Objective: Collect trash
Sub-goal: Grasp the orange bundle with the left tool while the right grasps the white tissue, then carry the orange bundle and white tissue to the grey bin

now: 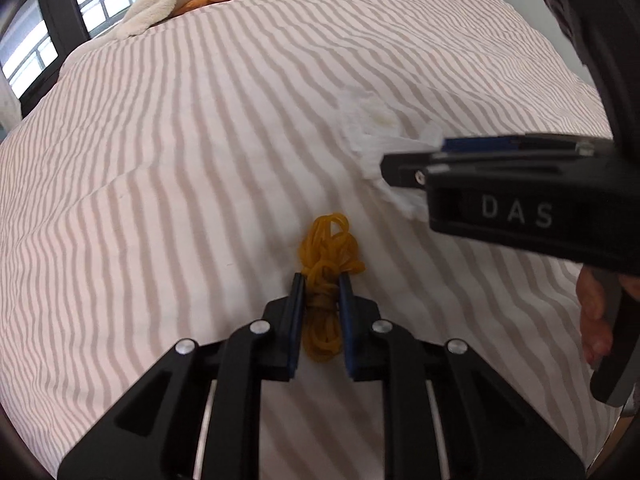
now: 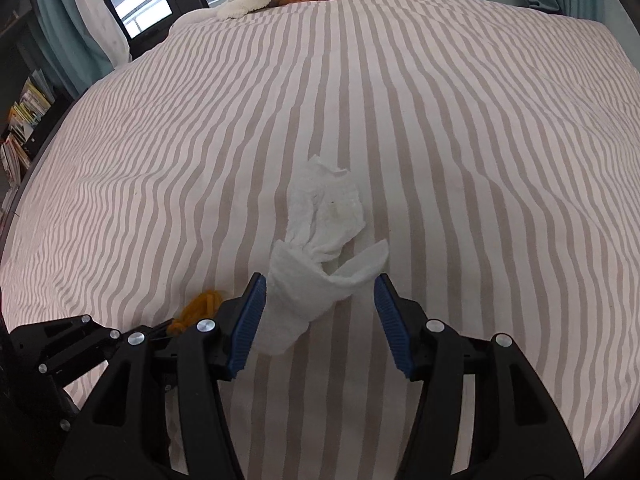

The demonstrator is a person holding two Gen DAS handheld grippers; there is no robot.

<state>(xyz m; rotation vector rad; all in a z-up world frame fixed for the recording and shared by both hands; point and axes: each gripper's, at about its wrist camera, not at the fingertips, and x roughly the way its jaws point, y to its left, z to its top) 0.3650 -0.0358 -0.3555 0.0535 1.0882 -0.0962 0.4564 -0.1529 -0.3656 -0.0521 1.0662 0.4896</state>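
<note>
Closing narrowly, the left gripper [image 1: 322, 284] is pinching the yellow rubber-band tangle [image 1: 329, 258] mid-bed [image 2: 480, 120], while the right gripper [image 2: 320, 292] is straddling the crumpled tissue [image 2: 320, 248] with jaws wide, gripping nothing; neither piece is binned yet.

The left gripper [image 1: 323, 286] points forward and low, its two black fingers [image 1: 295, 312] drawn close together with only a narrow gap between the blue pads. The right gripper [image 2: 320, 312] is held level beside it, just to the right and a little ahead, its jaws spread wide and the blue ribbed pads [image 2: 247, 322] facing each other across the gap. In the left wrist view the right gripper shows from the side, with the person's right hand [image 1: 598, 316] wrapped around its handle.
</note>
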